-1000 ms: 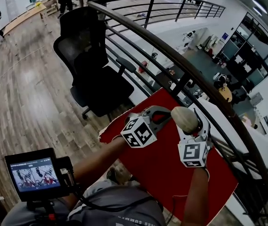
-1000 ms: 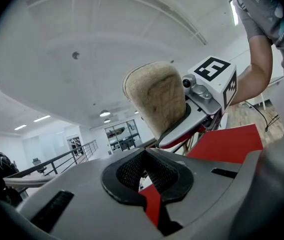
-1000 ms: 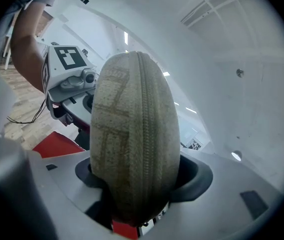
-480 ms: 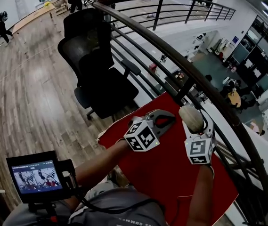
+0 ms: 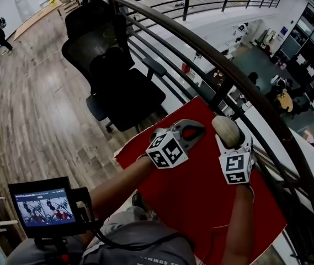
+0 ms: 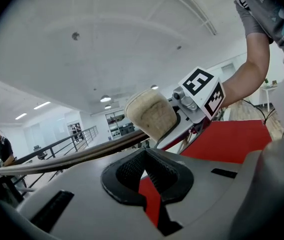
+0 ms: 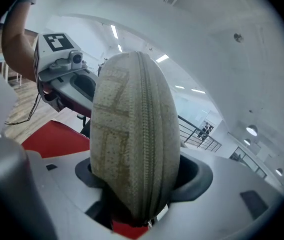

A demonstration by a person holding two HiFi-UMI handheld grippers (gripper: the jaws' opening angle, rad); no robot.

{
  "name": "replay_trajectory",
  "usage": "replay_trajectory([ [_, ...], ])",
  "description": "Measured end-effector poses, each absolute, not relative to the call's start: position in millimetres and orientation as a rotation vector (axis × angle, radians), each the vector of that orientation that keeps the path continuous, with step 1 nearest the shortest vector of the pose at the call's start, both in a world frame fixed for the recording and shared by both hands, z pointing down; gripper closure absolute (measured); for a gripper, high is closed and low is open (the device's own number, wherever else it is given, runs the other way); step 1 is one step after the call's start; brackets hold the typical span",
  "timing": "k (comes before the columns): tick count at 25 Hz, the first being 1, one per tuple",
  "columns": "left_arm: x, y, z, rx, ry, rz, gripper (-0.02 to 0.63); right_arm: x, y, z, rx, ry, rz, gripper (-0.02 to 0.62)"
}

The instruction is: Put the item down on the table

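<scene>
Your right tongs point(image 5: 229, 139) gripped the beige zippered pouch point(image 5: 225, 129), raised over the red surface point(image 5: 201, 203) below them; it looked like the carry step, put-down not yet done. Left tongs point(image 5: 192, 130), just beside, were closed and empty; next you needed to lower and release.

A red table point(image 5: 201, 203) is standing just beside a dark curved railing point(image 5: 217, 65), with one corner pointing toward a railing post. Its flat top is showing as plain red, and a thin pale rim is showing along the edge facing away from the railing. A wooden plank floor point(image 5: 35, 109) is stretching out on that same side, away from the railing. A black office chair point(image 5: 112, 76) is standing on this floor, close to the railing, beyond the table.
</scene>
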State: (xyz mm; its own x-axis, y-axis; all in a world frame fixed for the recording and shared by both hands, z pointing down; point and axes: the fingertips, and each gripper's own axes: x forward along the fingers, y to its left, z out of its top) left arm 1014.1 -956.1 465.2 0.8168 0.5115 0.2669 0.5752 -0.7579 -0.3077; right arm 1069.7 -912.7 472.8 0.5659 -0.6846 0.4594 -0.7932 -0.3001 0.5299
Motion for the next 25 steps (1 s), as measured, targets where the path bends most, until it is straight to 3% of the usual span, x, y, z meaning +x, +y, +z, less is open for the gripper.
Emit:
replay_trajectory([
  [16,1100,-942,571,-2.696,-0.892,-0.226,0.611,1158,-885,608,2.057,-1.149,0.427,0.304],
  [25,1097,-943,586,-2.760,-0.881,-0.273,0.611,1150,-877,622,2.015,-1.152,0.503,0.304],
])
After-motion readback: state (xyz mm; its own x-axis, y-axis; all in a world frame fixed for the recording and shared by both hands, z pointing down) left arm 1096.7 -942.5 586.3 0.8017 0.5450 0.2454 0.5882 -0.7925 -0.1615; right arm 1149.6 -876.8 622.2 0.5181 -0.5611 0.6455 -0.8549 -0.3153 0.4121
